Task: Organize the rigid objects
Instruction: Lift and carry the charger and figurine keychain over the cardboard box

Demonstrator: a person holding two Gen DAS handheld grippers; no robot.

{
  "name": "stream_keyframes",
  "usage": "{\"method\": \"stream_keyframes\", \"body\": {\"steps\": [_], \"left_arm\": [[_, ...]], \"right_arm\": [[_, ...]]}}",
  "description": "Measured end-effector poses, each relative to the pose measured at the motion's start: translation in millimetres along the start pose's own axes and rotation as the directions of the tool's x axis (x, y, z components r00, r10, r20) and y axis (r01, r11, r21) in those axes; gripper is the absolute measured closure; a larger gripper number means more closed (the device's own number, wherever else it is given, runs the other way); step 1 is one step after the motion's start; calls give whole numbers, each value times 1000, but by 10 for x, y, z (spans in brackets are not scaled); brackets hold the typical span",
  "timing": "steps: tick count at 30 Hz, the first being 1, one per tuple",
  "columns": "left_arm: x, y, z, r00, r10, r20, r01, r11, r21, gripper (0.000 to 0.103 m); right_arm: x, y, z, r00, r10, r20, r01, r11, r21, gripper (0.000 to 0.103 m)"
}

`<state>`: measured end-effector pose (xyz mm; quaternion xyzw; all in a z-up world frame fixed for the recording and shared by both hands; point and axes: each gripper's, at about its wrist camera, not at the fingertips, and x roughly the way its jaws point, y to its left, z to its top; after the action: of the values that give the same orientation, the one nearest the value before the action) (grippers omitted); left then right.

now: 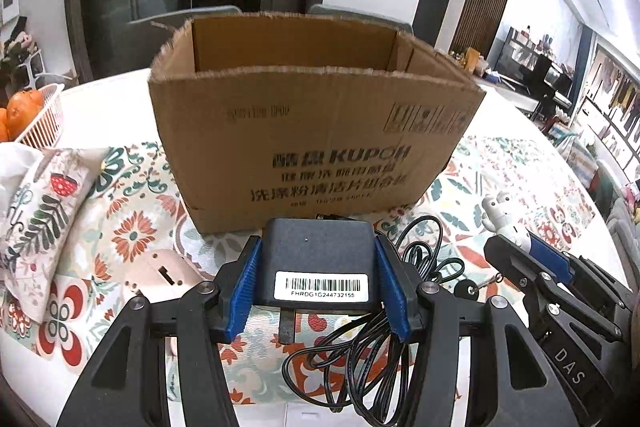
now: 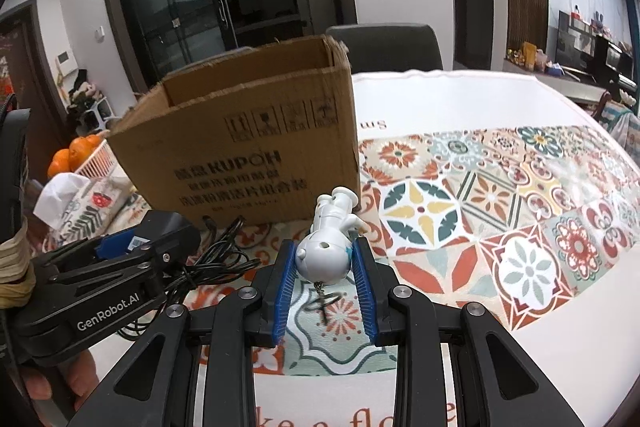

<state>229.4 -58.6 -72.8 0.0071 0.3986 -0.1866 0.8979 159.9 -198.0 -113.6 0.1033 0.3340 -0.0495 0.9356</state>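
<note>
On the patterned floral tablecloth (image 2: 500, 227) stands an open brown cardboard box (image 1: 312, 131) with printed black letters, and both grippers are raised in front of its near wall. The left gripper (image 1: 318, 279) is clamped on a black rectangular plastic power adapter (image 1: 320, 255) with a white barcode label; the blue ribbed pads press on its two side faces. Its thin black cable (image 1: 360, 355) hangs below in loose loops, so I think a lift over the rim must be high enough for the cable to follow. The right gripper (image 2: 326, 267) is closed on a small white plastic toy figure (image 2: 328, 239), gripped at its round head with the body pointing toward the box; a little chain hangs under it. Both things seem held this way for dropping into the box, which looks empty as far as I can see inside. Beside the box, a white basket (image 1: 44, 123) with oranges (image 1: 20, 111) and a pinkish flat object (image 1: 160, 271) remain on the table.
</note>
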Motion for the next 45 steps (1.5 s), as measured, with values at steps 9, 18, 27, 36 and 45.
{"method": "stream_keyframes", "body": {"steps": [9,18,27,36,45], "left_arm": [[-248,-51,167,998,5,70,-5,1000,2,49],[-459,-27,289,992,13,126,-14,1000,0,49],[-599,0,480,986,18,167,-19,1000,2,49],[-700,3,721,978,32,208,-37,999,16,49],[-682,39,994,974,38,225,-43,999,16,49]], "right_arm": [[-284,85,142,997,19,73,-17,1000,-23,74],[-497,215,284,990,43,133,-37,998,-52,74],[-580,311,482,982,67,178,-55,996,-76,74],[-603,413,702,973,92,212,-72,992,-99,74],[-527,490,957,966,129,223,-102,986,-129,74]]}}
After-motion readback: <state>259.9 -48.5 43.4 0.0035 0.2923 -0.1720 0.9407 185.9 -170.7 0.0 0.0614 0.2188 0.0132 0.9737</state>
